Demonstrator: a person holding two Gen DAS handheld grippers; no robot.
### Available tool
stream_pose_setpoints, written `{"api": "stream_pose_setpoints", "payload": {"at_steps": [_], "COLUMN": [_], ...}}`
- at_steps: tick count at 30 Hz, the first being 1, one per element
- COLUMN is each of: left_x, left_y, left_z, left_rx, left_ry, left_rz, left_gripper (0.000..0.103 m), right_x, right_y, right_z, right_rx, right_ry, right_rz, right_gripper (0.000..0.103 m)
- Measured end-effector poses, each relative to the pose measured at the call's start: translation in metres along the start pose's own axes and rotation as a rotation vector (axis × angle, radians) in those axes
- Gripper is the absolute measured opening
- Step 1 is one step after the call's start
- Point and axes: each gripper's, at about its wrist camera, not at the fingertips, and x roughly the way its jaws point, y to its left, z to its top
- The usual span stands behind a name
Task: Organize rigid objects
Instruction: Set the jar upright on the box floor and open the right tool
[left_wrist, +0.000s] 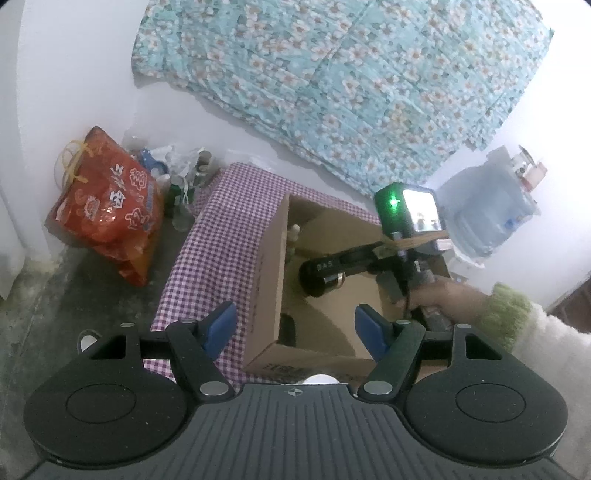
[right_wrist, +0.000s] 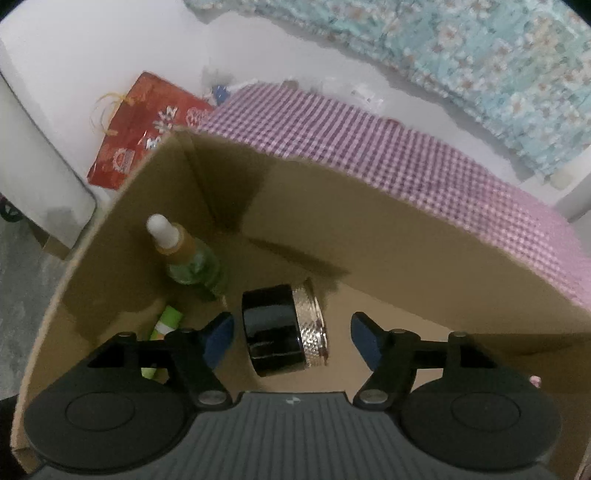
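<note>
A cardboard box (right_wrist: 369, 236) stands open on a table draped in a purple checked cloth (left_wrist: 229, 236), and inside it a black jar with a knurled gold band (right_wrist: 282, 328) lies on its side near a green dropper bottle with a white tip (right_wrist: 184, 258) and a green-and-white tube (right_wrist: 166, 321). The right hand-held gripper (right_wrist: 291, 338) reaches down into the box with its blue fingers (right_wrist: 365, 343) spread apart on either side of the jar, neither one pressing on it. The left hand-held gripper (left_wrist: 295, 328) hovers at the box's near edge, its jaws apart and empty, while a red printed bag (left_wrist: 107, 206) sits on the floor beside the table.
</note>
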Motion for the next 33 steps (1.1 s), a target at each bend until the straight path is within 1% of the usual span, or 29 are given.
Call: {"api": "stream_pose_setpoints", "payload": {"at_steps": [1, 3, 4, 5, 7, 9, 12, 15, 17, 19, 20, 21, 23, 24, 26, 27, 30, 33], "left_x": [0.000, 0.000, 0.000, 0.000, 0.000, 0.000, 0.001, 0.001, 0.001, 0.001, 0.000, 0.000, 0.000, 0.000, -0.001, -0.001, -0.002, -0.003], "left_y": [0.000, 0.000, 0.000, 0.000, 0.001, 0.001, 0.001, 0.000, 0.000, 0.000, -0.001, 0.000, 0.000, 0.000, 0.001, 0.002, 0.002, 0.002], "left_z": [0.000, 0.000, 0.000, 0.000, -0.001, 0.000, 0.000, 0.000, -0.001, -0.001, -0.001, -0.001, -0.001, -0.001, -0.001, -0.001, -0.001, -0.002], "left_rx": [0.000, 0.000, -0.001, -0.002, -0.004, -0.005, -0.007, -0.009, -0.009, -0.009, -0.010, -0.010, -0.012, -0.013, -0.015, -0.016, -0.018, -0.016], "left_ry": [0.000, 0.000, 0.000, 0.001, 0.002, 0.002, 0.004, 0.004, 0.004, 0.005, 0.005, 0.005, 0.004, 0.002, -0.001, -0.002, -0.003, -0.003], "left_rz": [0.000, 0.002, 0.003, 0.004, 0.004, 0.005, 0.003, -0.002, -0.001, 0.000, 0.001, 0.001, 0.000, -0.001, -0.002, -0.002, -0.004, -0.005], "left_gripper": [0.071, 0.071, 0.071, 0.071, 0.071, 0.071, 0.071, 0.071, 0.071, 0.071, 0.071, 0.071, 0.071, 0.071, 0.071, 0.071, 0.071, 0.071], "right_x": [0.005, 0.012, 0.015, 0.016, 0.015, 0.012, 0.015, 0.025, 0.034, 0.044, 0.047, 0.047, 0.043, 0.038, 0.028, 0.023, 0.009, -0.007], "right_y": [-0.001, 0.000, -0.001, -0.001, 0.004, 0.017, 0.041, 0.065, 0.082, 0.097, 0.101, 0.104, 0.105, 0.106, 0.108, 0.107, 0.106, 0.099], "right_z": [0.000, 0.000, -0.001, -0.002, -0.004, -0.008, -0.014, -0.024, -0.035, -0.047, -0.051, -0.054, -0.052, -0.050, -0.049, -0.049, -0.049, -0.046], "right_rx": [0.000, -0.010, -0.016, -0.014, -0.048, -0.151, -0.341, -0.503, -0.635, -0.765, -0.807, -0.832, -0.822, -0.809, -0.787, -0.772, -0.750, -0.693], "right_ry": [0.012, 0.020, 0.023, 0.023, 0.004, -0.018, -0.028, -0.025, -0.029, -0.028, -0.025, -0.024, -0.016, -0.013, -0.009, -0.007, -0.026, -0.041], "right_rz": [0.000, -0.004, -0.003, 0.005, -0.042, -0.133, -0.315, -0.442, -0.524, -0.596, -0.616, -0.620, -0.585, -0.553, -0.471, -0.436, -0.414, -0.361], "right_gripper": [0.072, 0.066, 0.055, 0.049, 0.048, 0.047, 0.047, 0.047, 0.047, 0.047, 0.047, 0.047, 0.052, 0.054, 0.061, 0.061, 0.061, 0.061]}}
